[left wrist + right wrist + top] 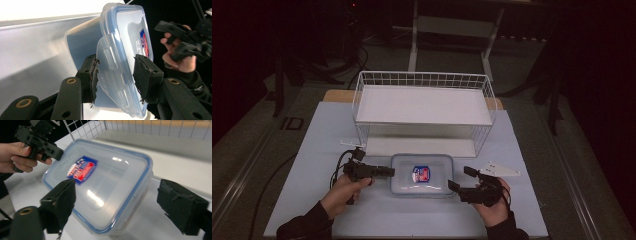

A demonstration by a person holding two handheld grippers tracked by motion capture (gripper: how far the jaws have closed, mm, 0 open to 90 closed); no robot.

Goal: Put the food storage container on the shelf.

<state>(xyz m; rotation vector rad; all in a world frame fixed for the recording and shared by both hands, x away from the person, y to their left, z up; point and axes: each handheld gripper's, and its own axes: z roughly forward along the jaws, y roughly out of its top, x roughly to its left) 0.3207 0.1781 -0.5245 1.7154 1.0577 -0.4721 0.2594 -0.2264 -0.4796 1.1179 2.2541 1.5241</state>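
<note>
In the high view, a clear lidded container (422, 174) is seen on the counter (312, 150), between the left gripper (388, 172) and the right gripper (459, 179), with a white wire shelf (422, 105) beyond it. In the left gripper view, the container's side latch flap (110, 75) is flanked by the jaws; whether it is clamped cannot be told. In the right gripper view, the jaws are spread wide apart around the container's near corner.
</note>
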